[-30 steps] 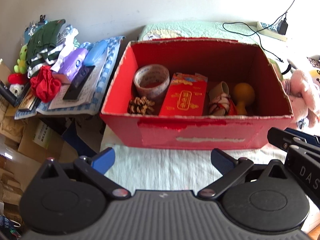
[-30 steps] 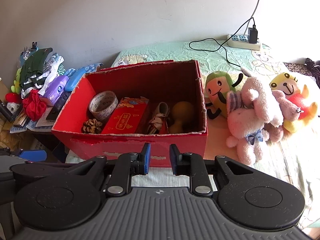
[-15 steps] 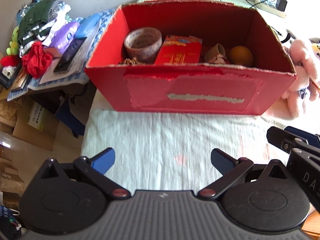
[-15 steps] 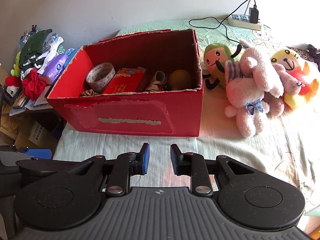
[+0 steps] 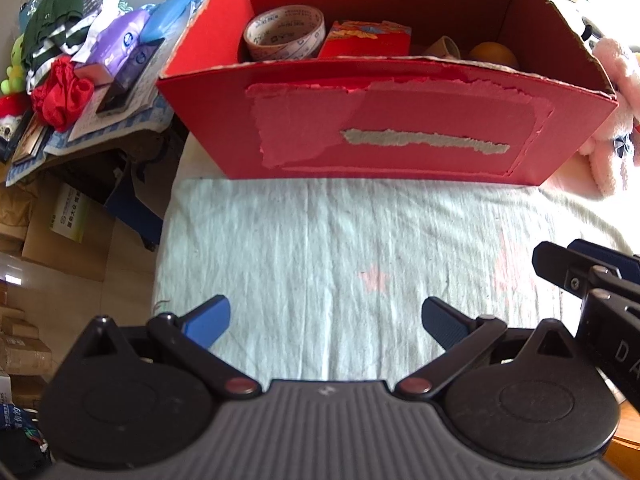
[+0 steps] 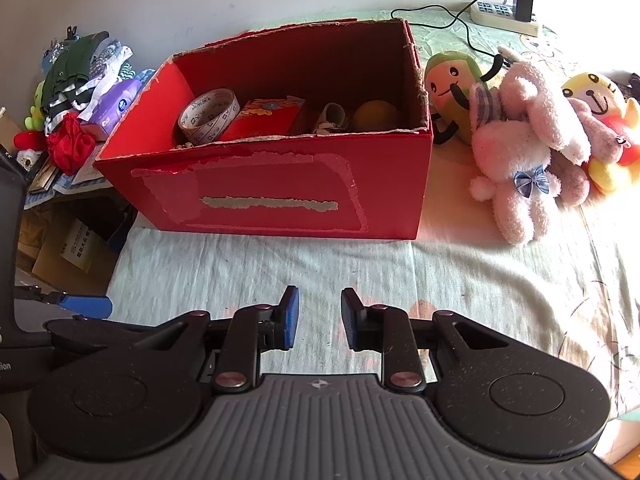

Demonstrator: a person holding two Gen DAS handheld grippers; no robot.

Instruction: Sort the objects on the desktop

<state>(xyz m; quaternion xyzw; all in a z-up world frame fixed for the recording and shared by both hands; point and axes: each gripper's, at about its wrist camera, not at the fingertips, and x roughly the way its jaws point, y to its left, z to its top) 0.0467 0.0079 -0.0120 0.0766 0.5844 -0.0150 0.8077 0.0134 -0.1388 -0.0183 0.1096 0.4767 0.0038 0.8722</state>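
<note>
Right wrist view: torn-faced red box (image 6: pixel 280 184), both grippers (image 6: pixel 316 318) empty, parted.

Bed (image 6: pixel 460 280) with pale green wrinkled sheet, faint pink star prints. Red cardboard box (image 6: pixel 280 200) sits directly on sheet, front face torn. Just right of box: green plush (image 6: pixel 452 84), pink plush rabbit (image 6: pixel 524 152), yellow plush (image 6: pixel 600 120), bunched together. Far edge by wall: white power strip (image 6: pixel 504 16), black charger plugged in.
</note>
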